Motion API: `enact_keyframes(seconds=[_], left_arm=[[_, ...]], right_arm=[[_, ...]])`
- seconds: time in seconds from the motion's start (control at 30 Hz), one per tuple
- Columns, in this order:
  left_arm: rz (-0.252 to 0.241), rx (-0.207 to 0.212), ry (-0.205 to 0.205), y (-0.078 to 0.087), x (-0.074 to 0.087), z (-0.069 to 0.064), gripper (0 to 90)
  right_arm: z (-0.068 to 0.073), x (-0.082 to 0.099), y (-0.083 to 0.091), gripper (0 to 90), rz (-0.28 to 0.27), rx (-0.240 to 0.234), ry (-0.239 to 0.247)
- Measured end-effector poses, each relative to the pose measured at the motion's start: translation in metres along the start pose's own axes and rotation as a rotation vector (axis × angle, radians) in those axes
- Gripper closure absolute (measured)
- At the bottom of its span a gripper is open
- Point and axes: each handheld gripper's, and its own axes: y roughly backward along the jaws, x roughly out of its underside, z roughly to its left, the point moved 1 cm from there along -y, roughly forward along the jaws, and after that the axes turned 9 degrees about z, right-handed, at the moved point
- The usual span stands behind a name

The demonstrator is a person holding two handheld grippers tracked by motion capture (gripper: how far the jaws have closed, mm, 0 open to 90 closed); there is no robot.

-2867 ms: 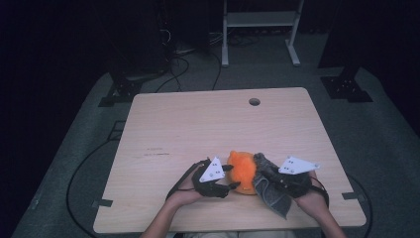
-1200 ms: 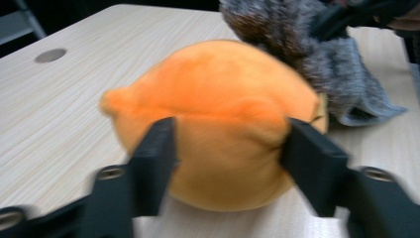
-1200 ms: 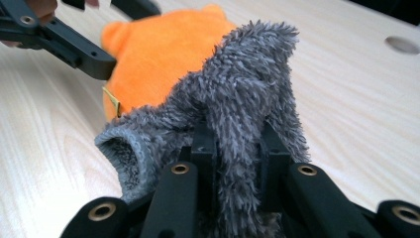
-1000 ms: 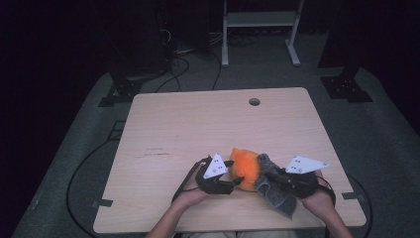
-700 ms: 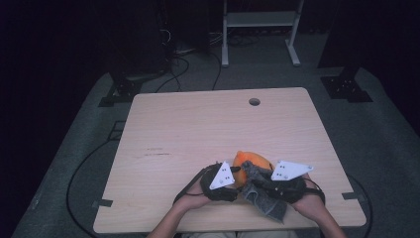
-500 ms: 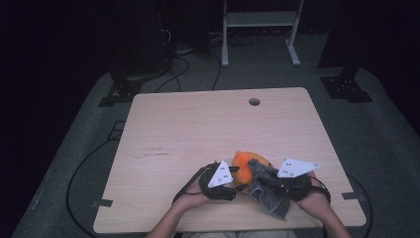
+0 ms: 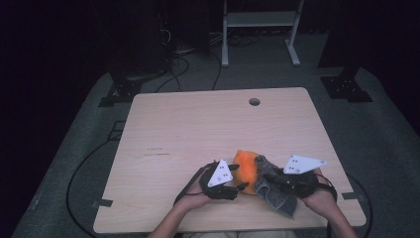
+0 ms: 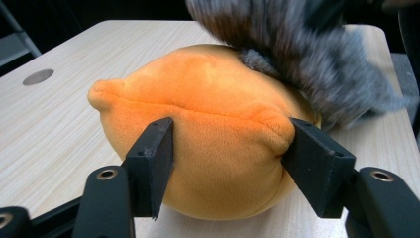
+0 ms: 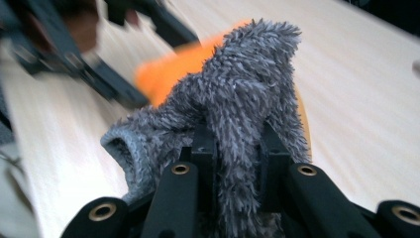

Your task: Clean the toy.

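Observation:
An orange plush toy (image 7: 245, 166) lies on the wooden table (image 7: 198, 129) near its front edge. My left gripper (image 7: 238, 177) is shut on the plush (image 8: 218, 129): both pads dent its sides in the left gripper view. Its jaws have just been opening a little with the plush still between them. My right gripper (image 7: 270, 176) is shut on a grey fuzzy cloth (image 7: 275, 193). The cloth (image 9: 247, 99) bunches up between the jaws (image 9: 237, 148) and drapes over the plush's right side (image 8: 307, 54).
A round cable hole (image 7: 254, 101) sits near the table's far edge. A white metal frame (image 7: 257, 20) stands on the floor beyond the table, with dark stands and cables around it. Bare wood stretches ahead and to the left.
The right gripper carried the grey cloth a little left over the plush, then back to the right. The left gripper has kept hold of the plush in the same spot.

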Motion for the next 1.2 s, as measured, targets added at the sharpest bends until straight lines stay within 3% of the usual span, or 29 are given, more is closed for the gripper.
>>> enact_keyframes(seconds=[0.13,0.27,0.33,0.43,0.53,0.63,0.67,0.73,0.87,0.97,1.03,1.13,1.2], left_arm=[[0.023,0.046,-0.121,-0.001,-0.003,-0.013,39.2],[0.063,0.058,-0.15,-0.003,0.002,-0.014,39.1],[0.056,0.062,-0.143,-0.003,0.004,-0.013,39.4],[0.055,0.058,-0.128,-0.002,0.004,-0.012,39.5],[0.058,0.061,-0.128,-0.001,0.004,-0.01,39.3],[0.027,0.09,-0.084,0.002,0.003,-0.006,36.7],[-0.013,0.129,-0.021,0.007,0.0,-0.003,30.0],[-0.024,0.119,0.012,0.008,-0.002,-0.001,27.9],[-0.01,0.102,0.031,0.005,-0.004,-0.004,29.0],[0.023,0.087,-0.009,0.003,-0.004,-0.009,33.1],[0.047,0.092,-0.055,0.002,-0.004,-0.011,33.8],[0.073,0.099,-0.101,0.003,-0.003,-0.014,33.9],[0.09,0.1,-0.116,0.004,-0.002,-0.014,33.9]], right_arm=[[0.018,-0.022,0.004,73.8,-0.043,-0.013,0.058],[0.022,-0.018,-0.019,73.9,0.011,-0.025,0.06],[0.022,-0.015,-0.021,73.9,0.009,-0.035,0.053],[0.014,-0.014,-0.015,74.0,0.012,-0.001,0.041],[-0.001,-0.005,-0.011,74.0,0.013,0.021,-0.012],[-0.007,0.003,-0.01,74.0,0.009,0.007,-0.051],[-0.007,0.005,-0.011,74.1,0.009,0.006,-0.053],[-0.004,0.005,-0.011,74.1,0.016,0.008,-0.042],[-0.001,0.004,-0.011,74.1,0.038,0.006,-0.022],[0.0,0.001,-0.008,74.0,0.045,0.008,-0.013],[0.005,-0.007,-0.003,74.0,0.019,0.016,0.004],[0.018,-0.023,-0.002,74.0,-0.008,0.011,0.055],[0.024,-0.026,-0.009,73.9,0.016,0.028,0.088]])
